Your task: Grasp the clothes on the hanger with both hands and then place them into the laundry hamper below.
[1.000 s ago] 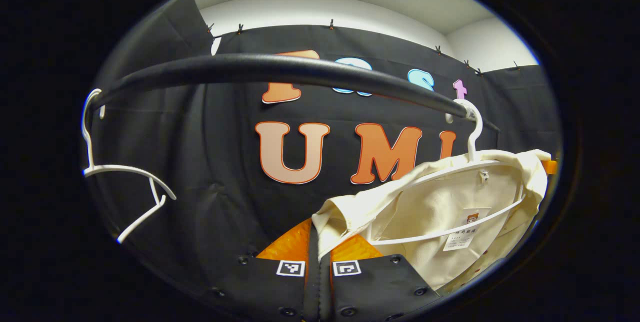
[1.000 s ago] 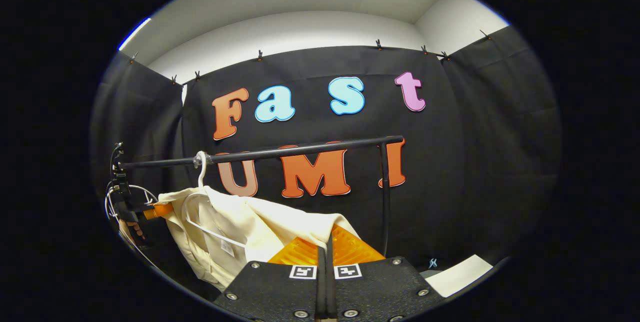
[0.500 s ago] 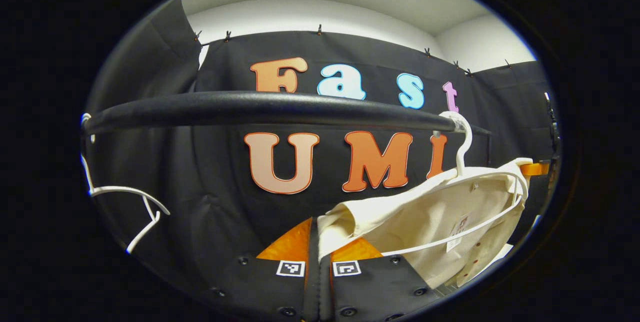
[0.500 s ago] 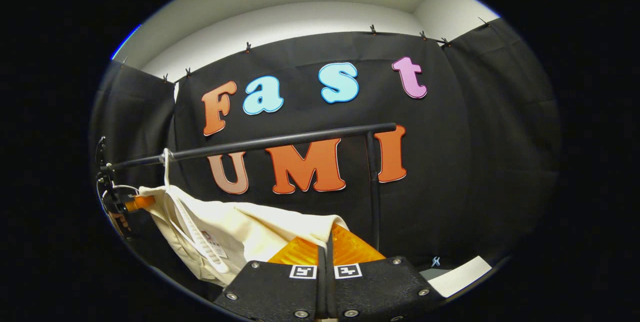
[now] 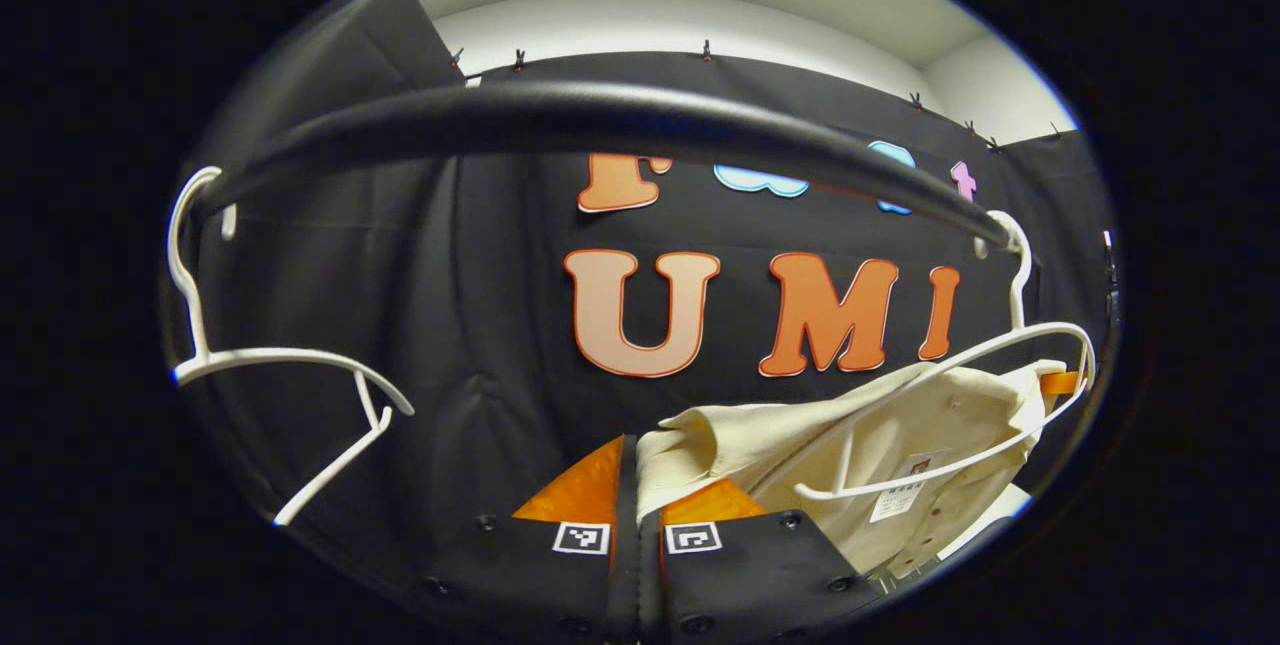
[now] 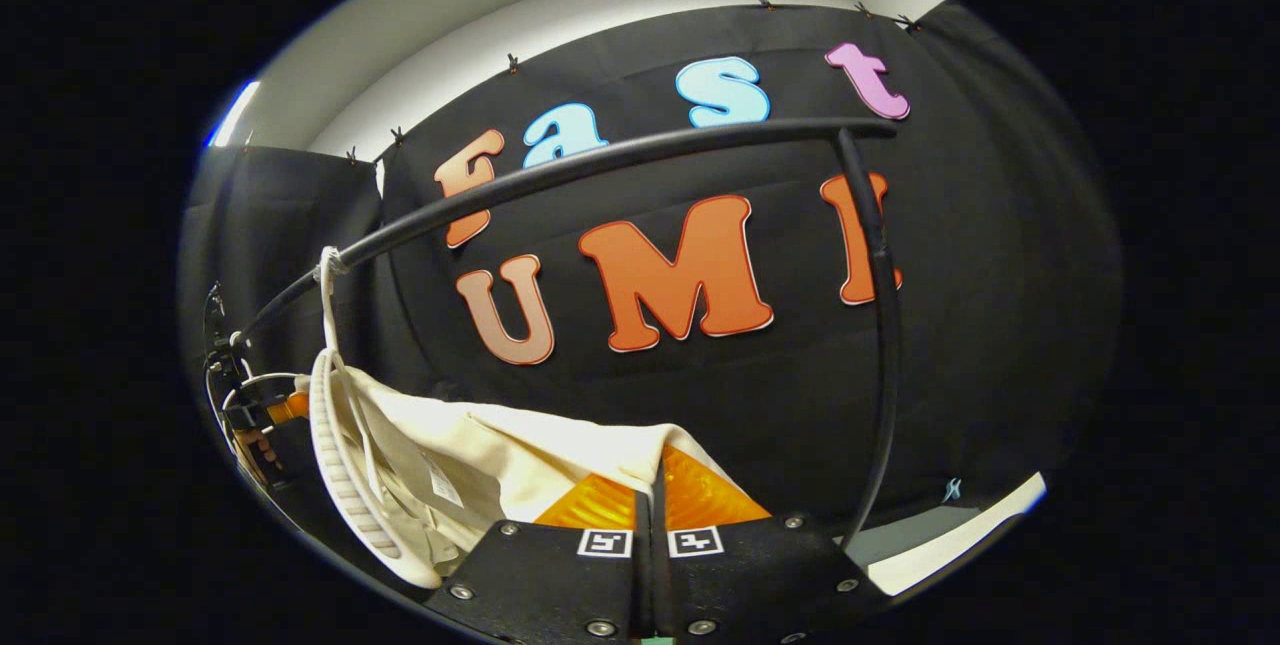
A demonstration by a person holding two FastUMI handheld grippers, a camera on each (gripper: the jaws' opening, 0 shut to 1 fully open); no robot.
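Shirt (image 5: 900, 435), cream, is stretched between the two grippers under the rail (image 5: 600, 120) and partly draped on its white hanger (image 5: 1010, 345), whose hook sits on the rail toward its right end in the left gripper view. Largest first: the rail arcs across both views, with its upright post (image 6: 880, 345) at the far end in the right gripper view. Next is the shirt, one shoulder pinched in the left gripper (image 5: 637, 485), the other in the right gripper (image 6: 650, 495); both sets of jaws are closed on the cloth. Then comes the hanger, part of its bar clear of the collar while the rest lies inside the garment. A spare hanger (image 5: 270, 365) hangs bare at the rail's left end. Smallest is the tag (image 5: 905, 485) inside the neck. The hamper lies out of sight below. The risks, as I judge them: the collar may snag on the hanger's arm and drag it along or off the rail; uneven pulling by one hand could tear a thin pinch of cloth free; and lowering blind could drop the shirt beside the hamper.
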